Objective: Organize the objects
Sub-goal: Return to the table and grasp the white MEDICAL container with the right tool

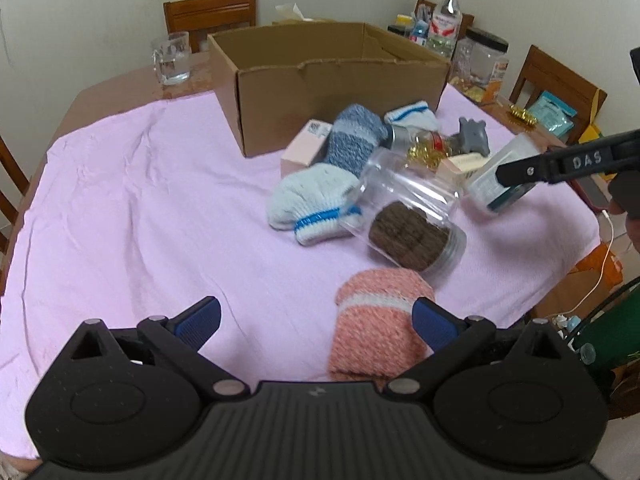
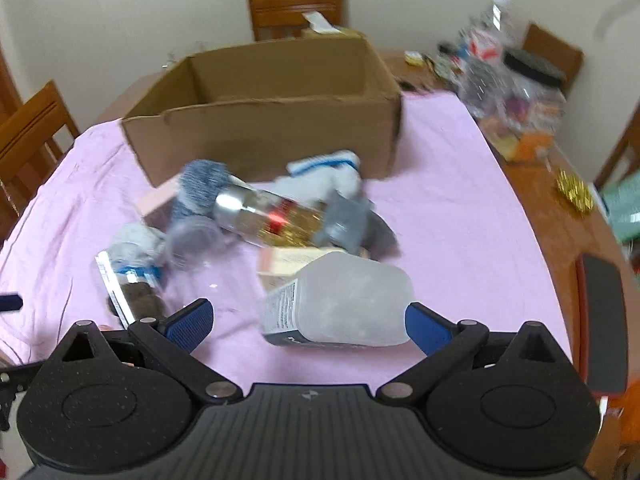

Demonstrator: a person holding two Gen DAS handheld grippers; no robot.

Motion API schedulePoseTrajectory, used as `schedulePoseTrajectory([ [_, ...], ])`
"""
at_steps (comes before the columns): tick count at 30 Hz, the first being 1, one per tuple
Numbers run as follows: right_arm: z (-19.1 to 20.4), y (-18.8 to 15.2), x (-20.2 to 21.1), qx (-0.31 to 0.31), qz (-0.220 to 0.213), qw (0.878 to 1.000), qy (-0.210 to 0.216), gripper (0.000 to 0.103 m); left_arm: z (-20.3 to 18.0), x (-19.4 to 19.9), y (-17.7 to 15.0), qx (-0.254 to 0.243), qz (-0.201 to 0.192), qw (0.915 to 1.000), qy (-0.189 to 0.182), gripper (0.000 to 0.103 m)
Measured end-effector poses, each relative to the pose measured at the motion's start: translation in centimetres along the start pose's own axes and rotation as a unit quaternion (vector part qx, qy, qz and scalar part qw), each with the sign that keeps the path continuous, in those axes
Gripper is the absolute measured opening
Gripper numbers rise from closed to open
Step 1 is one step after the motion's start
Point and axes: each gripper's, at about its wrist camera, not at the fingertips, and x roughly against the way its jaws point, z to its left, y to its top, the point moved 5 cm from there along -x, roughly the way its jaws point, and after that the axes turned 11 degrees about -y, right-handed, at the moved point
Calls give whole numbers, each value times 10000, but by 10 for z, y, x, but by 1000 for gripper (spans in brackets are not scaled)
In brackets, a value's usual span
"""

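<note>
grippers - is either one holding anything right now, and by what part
Nothing is held. The left gripper is open over the pink sock; the right gripper is open around the plastic container.

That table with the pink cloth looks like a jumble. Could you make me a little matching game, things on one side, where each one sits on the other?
Things:
1. pink striped sock
2. clear jar of brown stuff
3. glass mug
4. cardboard box

Places:
A. on bare wood beyond the pink cloth, left of the box
B. nearest the left gripper, between its open fingers
C. lying on its side beside the white-and-blue sock
D. standing open behind the pile

Pairs: 1-B, 2-C, 3-A, 4-D
</note>
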Motion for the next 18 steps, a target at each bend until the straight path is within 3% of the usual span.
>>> schedulePoseTrajectory([
  [3,-20,-6,-10,-275,212,9993,161,103,-10,-8,-4,-2,86,9999,-74,101],
  [11,-37,-20,-33,-451,579,9968,318,103,-18,-38,-21,52,496,9985,234,102],
  [18,-29,-25,-38,-263,659,9970,314,103,-6,-34,-23,280,448,9985,163,103],
])
